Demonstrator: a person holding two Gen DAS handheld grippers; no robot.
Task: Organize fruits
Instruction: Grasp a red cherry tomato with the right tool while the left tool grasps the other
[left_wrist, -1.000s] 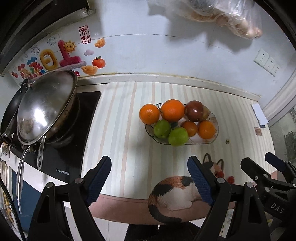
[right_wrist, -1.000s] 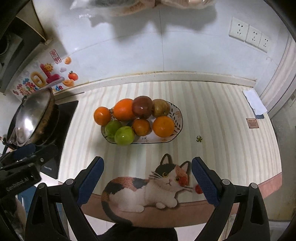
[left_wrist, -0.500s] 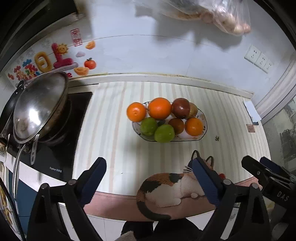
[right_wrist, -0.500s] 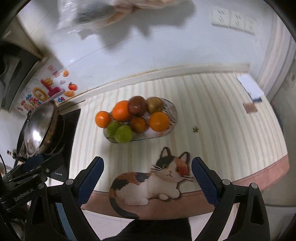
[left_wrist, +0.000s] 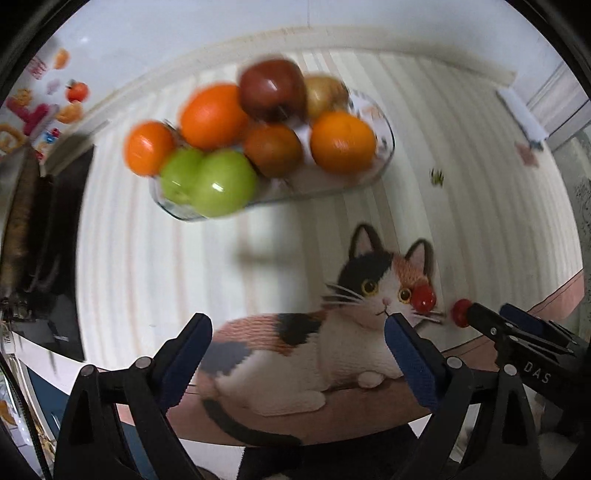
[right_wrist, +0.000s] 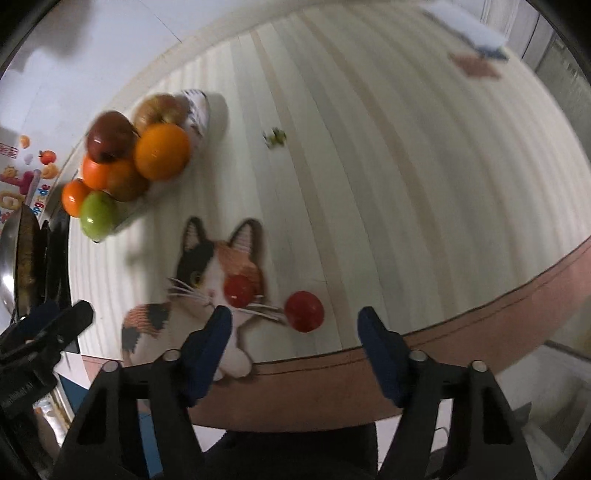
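Note:
A glass bowl (left_wrist: 388, 147) (right_wrist: 201, 107) heaped with oranges, green apples and a dark red apple stands on the striped counter. Two small red round fruits (right_wrist: 303, 311) (right_wrist: 239, 290) lie loose near the front edge, one on the printed cat's face (left_wrist: 423, 298), one just right of it (left_wrist: 461, 312). My right gripper (right_wrist: 295, 339) (left_wrist: 495, 314) hangs over the right-hand red fruit. Its jaws are closing, the fruit sits just ahead of the gap, and neither pad touches it. My left gripper (left_wrist: 299, 343) (right_wrist: 48, 325) is open and holds nothing, above the cat's body.
A cat picture (left_wrist: 332, 343) is printed on the counter mat, whose pink front edge (right_wrist: 480, 302) runs close under the grippers. A dark hob (left_wrist: 55, 240) with a pan lies at the left. A small green scrap (right_wrist: 275, 137) lies right of the bowl.
Both grippers have dropped toward the counter, so the bowl and the cat look much larger. The right view has swung onto the two red fruits, and its jaws have narrowed.

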